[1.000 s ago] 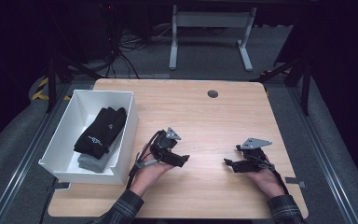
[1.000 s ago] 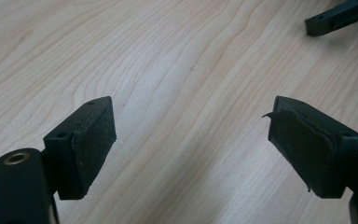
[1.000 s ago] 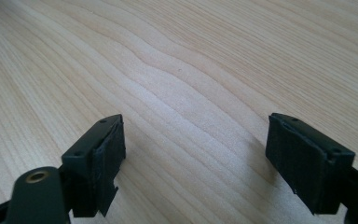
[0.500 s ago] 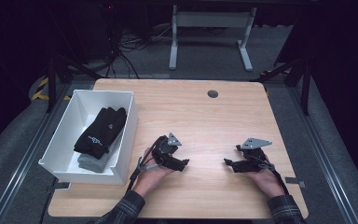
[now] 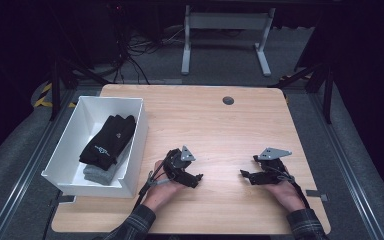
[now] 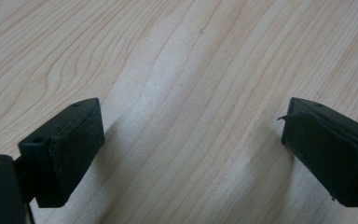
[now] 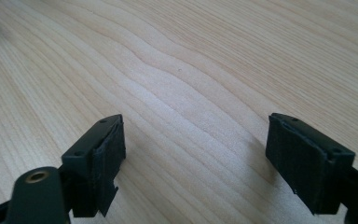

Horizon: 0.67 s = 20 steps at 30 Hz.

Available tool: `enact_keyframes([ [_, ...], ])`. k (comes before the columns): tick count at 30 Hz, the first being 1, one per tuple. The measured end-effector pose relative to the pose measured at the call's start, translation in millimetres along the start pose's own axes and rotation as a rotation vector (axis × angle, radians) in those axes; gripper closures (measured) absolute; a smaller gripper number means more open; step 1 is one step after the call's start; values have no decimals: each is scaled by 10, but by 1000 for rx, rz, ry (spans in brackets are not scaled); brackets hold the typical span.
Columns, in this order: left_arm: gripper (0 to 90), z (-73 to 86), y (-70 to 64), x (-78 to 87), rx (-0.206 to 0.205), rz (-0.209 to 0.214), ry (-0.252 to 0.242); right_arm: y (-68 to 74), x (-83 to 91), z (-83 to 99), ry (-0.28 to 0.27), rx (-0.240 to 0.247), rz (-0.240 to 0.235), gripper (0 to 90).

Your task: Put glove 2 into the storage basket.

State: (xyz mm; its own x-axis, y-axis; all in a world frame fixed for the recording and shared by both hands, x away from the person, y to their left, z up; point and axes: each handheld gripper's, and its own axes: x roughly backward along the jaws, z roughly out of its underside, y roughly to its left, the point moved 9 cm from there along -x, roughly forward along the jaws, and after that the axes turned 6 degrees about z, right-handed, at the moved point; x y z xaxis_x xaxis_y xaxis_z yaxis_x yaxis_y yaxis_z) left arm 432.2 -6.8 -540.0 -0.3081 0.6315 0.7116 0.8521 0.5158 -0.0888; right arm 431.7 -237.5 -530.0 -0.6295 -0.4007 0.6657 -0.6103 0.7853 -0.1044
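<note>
High view showed the left gripper [image 5: 196,178] had drifted slightly toward the desk's [image 5: 220,130] near edge, both grippers spread, nothing held; right gripper [image 5: 244,176] unmoved.

Both forearms come in from six o'clock in the high view, sleeves in dark plaid. The left hand [image 5: 162,187] holds the left gripper [image 5: 198,179] low over the table, its tip pointing toward three o'clock. The right hand [image 5: 282,192] holds the right gripper [image 5: 242,174] at about the same height, tip pointing toward nine o'clock, so the two face each other, well apart. In each gripper view the jaws stand wide apart with nothing between them.
</note>
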Motion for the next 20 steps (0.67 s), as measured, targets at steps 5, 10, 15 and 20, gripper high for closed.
enact_keyframes([
  [5,54,7,-2,3,-5,5,6,1,0,0,0,1,-1,205],
  [10,43,9,2,2,1,1,6,2,-1,0,0,0,-1,205],
  [15,43,9,0,0,6,1,5,0,0,0,0,1,-1,204],
  [20,42,9,0,0,6,0,5,-1,-1,-1,-1,2,-2,203],
])
